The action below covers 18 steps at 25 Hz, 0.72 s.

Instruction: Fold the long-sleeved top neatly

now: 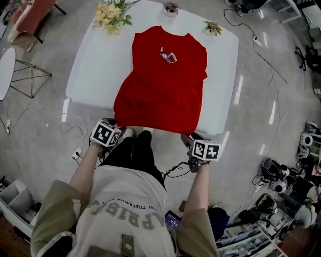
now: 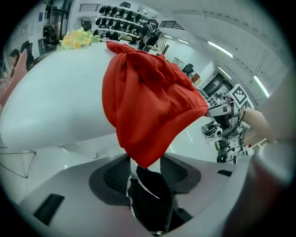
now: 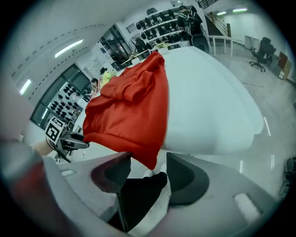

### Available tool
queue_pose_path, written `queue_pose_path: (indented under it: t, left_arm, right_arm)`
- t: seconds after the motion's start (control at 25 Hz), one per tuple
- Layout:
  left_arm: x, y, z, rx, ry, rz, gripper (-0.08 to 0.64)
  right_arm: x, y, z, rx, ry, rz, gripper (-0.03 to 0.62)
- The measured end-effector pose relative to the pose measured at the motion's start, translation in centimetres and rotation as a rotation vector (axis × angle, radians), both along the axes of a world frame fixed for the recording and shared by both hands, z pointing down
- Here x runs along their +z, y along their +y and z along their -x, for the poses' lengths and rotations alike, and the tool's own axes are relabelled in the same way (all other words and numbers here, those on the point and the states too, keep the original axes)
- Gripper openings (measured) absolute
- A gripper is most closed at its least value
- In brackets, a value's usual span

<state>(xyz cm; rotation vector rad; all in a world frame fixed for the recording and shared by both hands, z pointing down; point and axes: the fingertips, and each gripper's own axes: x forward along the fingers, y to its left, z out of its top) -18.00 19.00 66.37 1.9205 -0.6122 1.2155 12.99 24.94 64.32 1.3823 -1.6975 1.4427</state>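
**Red top draped over the near edge, both sets of jaws spread at its hem corners**

Head view. Flowers [image 1: 111, 15] at the far left corner of the white surface [image 1: 93, 65], a small pot [image 1: 171, 7] at the far edge, a small plant [image 1: 213, 27] toward the far right corner, all well apart from the cloth. Left of the surface, a wire-frame stool [image 1: 30, 75]. Loose cables [image 1: 75, 129] on the glossy grey floor [image 1: 261, 115]. Red top [image 1: 163, 85] front up, collar at the far side, small print [image 1: 168, 56] on the chest. Hangs over the near edge by its hem. Left gripper [image 1: 119, 130] at the hem's left corner, right gripper [image 1: 186, 136] at its right corner, black trousers [image 1: 135, 153] between the two.

Left gripper view. Far behind the surface [image 2: 55, 97], a rack [image 2: 125, 28] of dark items, with the flowers [image 2: 76, 39] near the far edge. Right gripper [image 2: 226, 110] off to the right, over the floor. Red top [image 2: 148, 102] draped off the rounded edge in soft folds, lowest corner dipping between the jaws of the left gripper [image 2: 144, 169]. Jaws spread, pads not pressing on the cloth. Trousers [image 2: 150, 196] below.

Right gripper view. Rack [image 3: 171, 23] again at the back, an office chair [image 3: 261, 48] far right, left gripper [image 3: 64, 136] at the left. Red top [image 3: 129, 111] bunched along the surface [image 3: 208, 97], hem corner hanging into the gap of the right gripper [image 3: 149, 171]. Jaws spread here too, nothing pinched.
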Motion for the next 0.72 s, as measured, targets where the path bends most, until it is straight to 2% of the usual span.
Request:
queue_pose_path:
  t: [0.08, 0.2, 0.24, 0.4, 0.56, 0.72]
  left_arm:
    - [-0.1, 0.0, -0.1, 0.010, 0.009, -0.009, 0.158]
    - [-1.2, 0.0, -0.1, 0.044, 0.032, -0.050, 0.042]
    - [-1.8, 0.1, 0.0, 0.060, 0.040, -0.059, 0.033]
    - [-5.4, 0.2, 0.6, 0.065, 0.094, -0.069, 0.021]
    - [-10.3, -1.2, 1.1, -0.003, 0.157, -0.094, 0.020]
    - [-13.5, -4.9, -0.1, -0.069, 0.191, -0.159, 0.020]
  right_arm:
    - [-0.1, 0.0, 0.5, -0.006, -0.037, -0.001, 0.223]
    - [-1.5, -0.2, 0.7, -0.016, -0.064, -0.038, 0.088]
    - [-2.1, -0.3, 0.7, -0.026, -0.072, -0.054, 0.054]
    - [-5.2, -0.4, 1.2, -0.072, -0.118, -0.104, 0.038]
    - [-9.3, -1.3, 0.9, -0.082, -0.183, -0.160, 0.037]
    - [-12.6, -4.0, -0.1, -0.095, -0.243, -0.216, 0.037]
